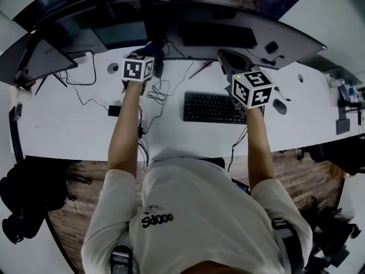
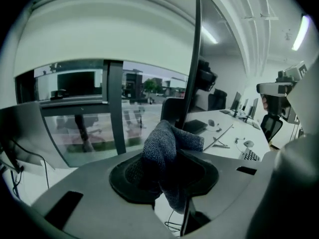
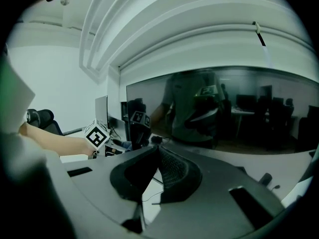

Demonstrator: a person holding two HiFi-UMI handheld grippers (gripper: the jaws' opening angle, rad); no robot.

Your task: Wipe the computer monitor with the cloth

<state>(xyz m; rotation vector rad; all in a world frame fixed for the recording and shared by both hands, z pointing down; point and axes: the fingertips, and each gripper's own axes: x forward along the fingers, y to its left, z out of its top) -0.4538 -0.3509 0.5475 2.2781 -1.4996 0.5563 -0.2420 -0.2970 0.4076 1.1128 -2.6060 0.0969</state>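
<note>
Noted left gripper (image 2: 167,159) clamped on the cloth (image 2: 160,142), wad bulging past the jaws beside the monitor (image 2: 192,59) edge. Noted right gripper (image 3: 156,152) closed, empty, facing that monitor.

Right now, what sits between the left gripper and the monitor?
A grey cloth, clamped in the left gripper, lies against the monitor edge, as the left gripper view shows.
</note>
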